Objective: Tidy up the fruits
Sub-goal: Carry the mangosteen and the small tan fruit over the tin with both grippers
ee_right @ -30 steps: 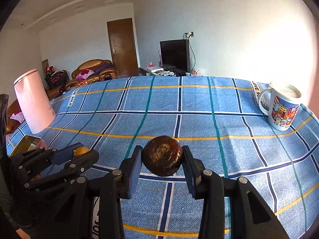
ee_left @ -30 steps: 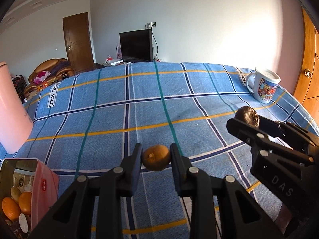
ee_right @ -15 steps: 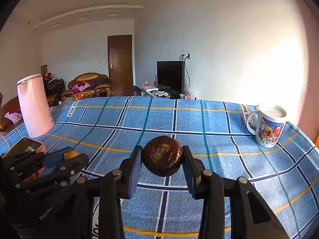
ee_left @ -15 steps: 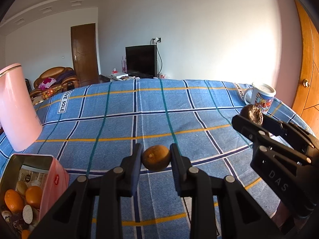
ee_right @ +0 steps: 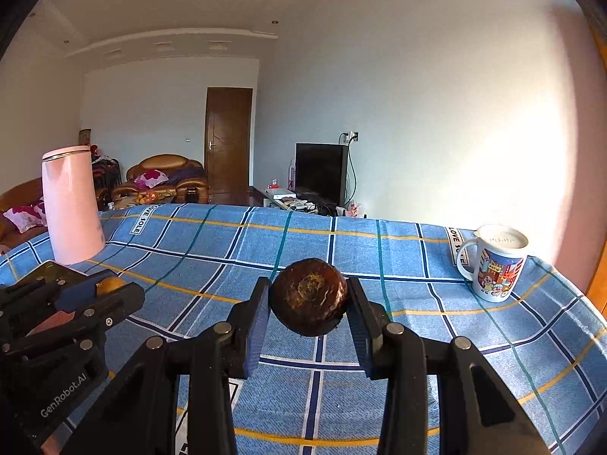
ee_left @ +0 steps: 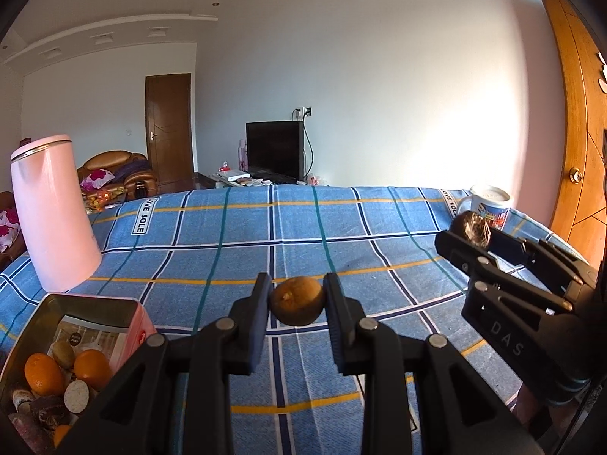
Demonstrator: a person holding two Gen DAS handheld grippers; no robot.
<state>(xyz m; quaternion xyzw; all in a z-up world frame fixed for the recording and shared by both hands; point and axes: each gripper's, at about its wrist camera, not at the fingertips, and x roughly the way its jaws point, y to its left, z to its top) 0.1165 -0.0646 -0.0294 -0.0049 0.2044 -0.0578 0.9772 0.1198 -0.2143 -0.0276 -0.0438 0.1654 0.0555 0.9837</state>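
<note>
- Left wrist view: your left claw (ee_left: 296, 303) is clamped on a small brownish-orange fruit (ee_left: 296, 300), pinched between the two pads and held above the blue checked cloth (ee_left: 235, 261) that covers the counter.
- Low at the left sits an open pink tin (ee_left: 131, 328), with oranges (ee_left: 40, 373) and other rounded pieces inside it; the fruit in your claw is to the right of the tin and apart from it.
- A tall pink kettle (ee_left: 53, 212) stands on the cloth behind the tin.
- At the right you see your right claw (ee_left: 472, 233) side-on, with a dark round fruit (ee_left: 471, 229) at its tip. A printed mug (ee_left: 487, 208) stands just behind it, near the far right edge of the counter.
- Right wrist view: your right claw (ee_right: 309, 297) is closed on the dark brown fruit (ee_right: 309, 296), both pads pressed against its sides, held clear above the cloth.
- The mug (ee_right: 495, 261) stands upright to the right, well apart from the fruit.
- The kettle (ee_right: 72, 204) stands at the far left.
- Your left claw (ee_right: 108, 288) shows at the lower left with a bit of its fruit (ee_right: 110, 284) visible between the fingers.
</note>
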